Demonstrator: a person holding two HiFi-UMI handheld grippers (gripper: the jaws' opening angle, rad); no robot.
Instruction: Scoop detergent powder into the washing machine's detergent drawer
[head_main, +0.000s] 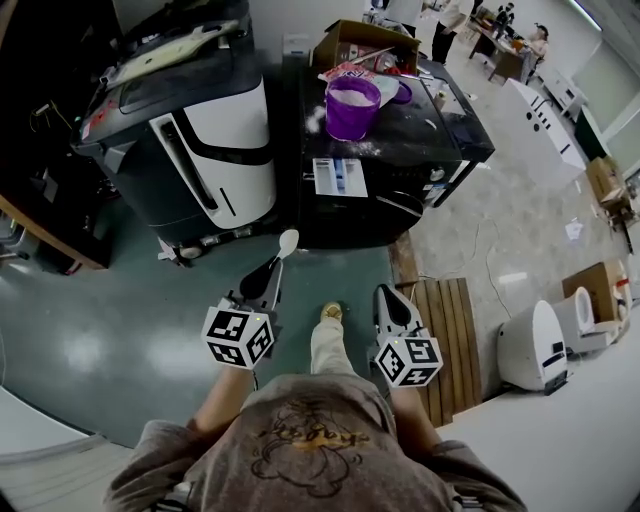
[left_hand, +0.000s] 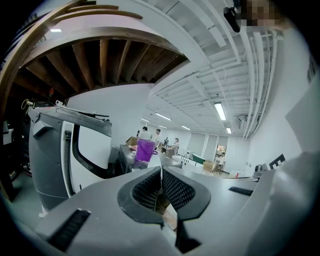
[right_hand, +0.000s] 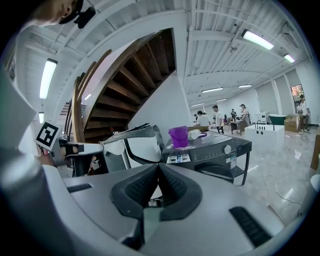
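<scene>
Left gripper (head_main: 270, 272) is shut tight on the handle of the one white spoon (head_main: 287, 243). The spoon's long axis points ahead toward the one purple tub (head_main: 352, 108) on top of the black washing machine (head_main: 430, 150), well ahead and slightly right. Right gripper (head_main: 393, 300) has its jaws together and holds nothing. One white machine (head_main: 215, 130) stands beside the black one; the detergent drawer cannot be picked out

Head view: from above, steeply down at floor (head_main: 120, 330) and far washing machine (head_main: 400, 160). Gripper views: low, level, facing forward, well back. Shared by all three: purple bucket (head_main: 352, 108) atop it.
</scene>
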